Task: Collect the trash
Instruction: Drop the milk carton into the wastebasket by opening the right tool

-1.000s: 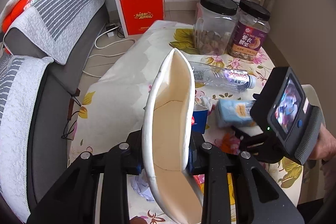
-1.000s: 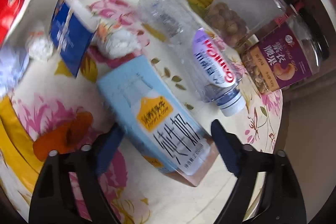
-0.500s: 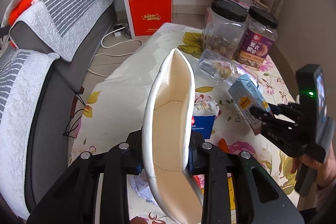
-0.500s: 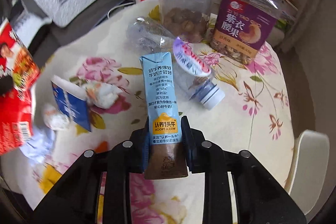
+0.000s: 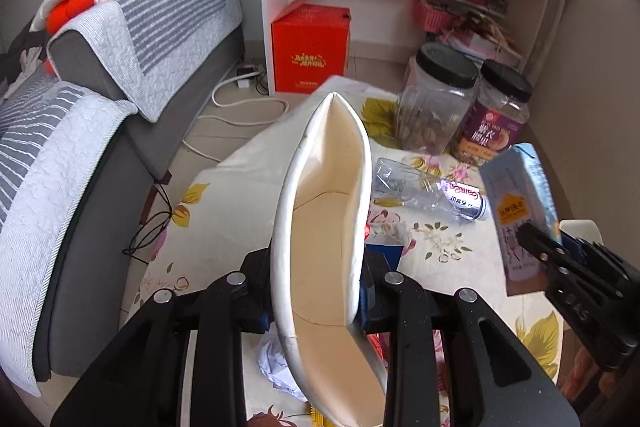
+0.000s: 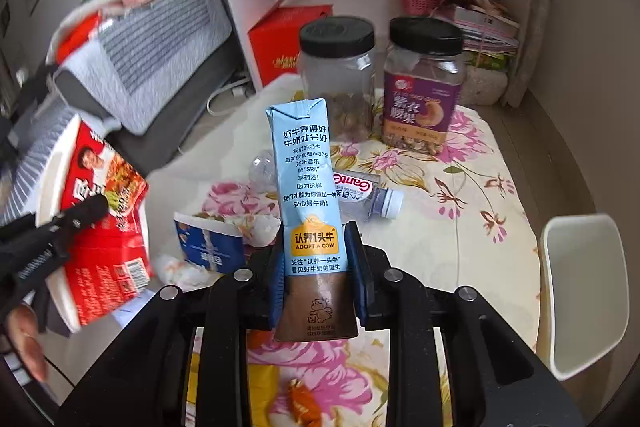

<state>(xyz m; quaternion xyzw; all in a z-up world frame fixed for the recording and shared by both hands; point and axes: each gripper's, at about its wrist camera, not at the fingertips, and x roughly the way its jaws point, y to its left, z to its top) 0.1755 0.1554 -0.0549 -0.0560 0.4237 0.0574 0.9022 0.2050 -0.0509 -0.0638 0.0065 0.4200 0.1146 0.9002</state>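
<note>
My left gripper [image 5: 320, 291] is shut on a squashed paper noodle bowl [image 5: 328, 227], white inside and red with print outside [image 6: 100, 227], held above the floral table [image 5: 248, 179]. My right gripper [image 6: 318, 279] is shut on a light blue milk carton [image 6: 308, 187], which stands upright in the air over the table. In the left wrist view the carton [image 5: 520, 195] and the right gripper [image 5: 560, 251] hang to the right of the bowl. An empty clear bottle [image 6: 360, 195] lies on the table behind the carton.
A blue and white box [image 6: 208, 243], tissue wads [image 6: 260, 227] and crumpled paper [image 5: 276, 359] lie on the table. Two black-lidded jars [image 5: 436, 99] [image 5: 492, 119] stand at its far end. A white plastic container [image 6: 580, 291] sits off the right edge, a sofa [image 5: 120, 75] on the left.
My right gripper closed on the milk carton, lifted it off the table and rolled it upright. The left gripper with the bowl rose a little.
</note>
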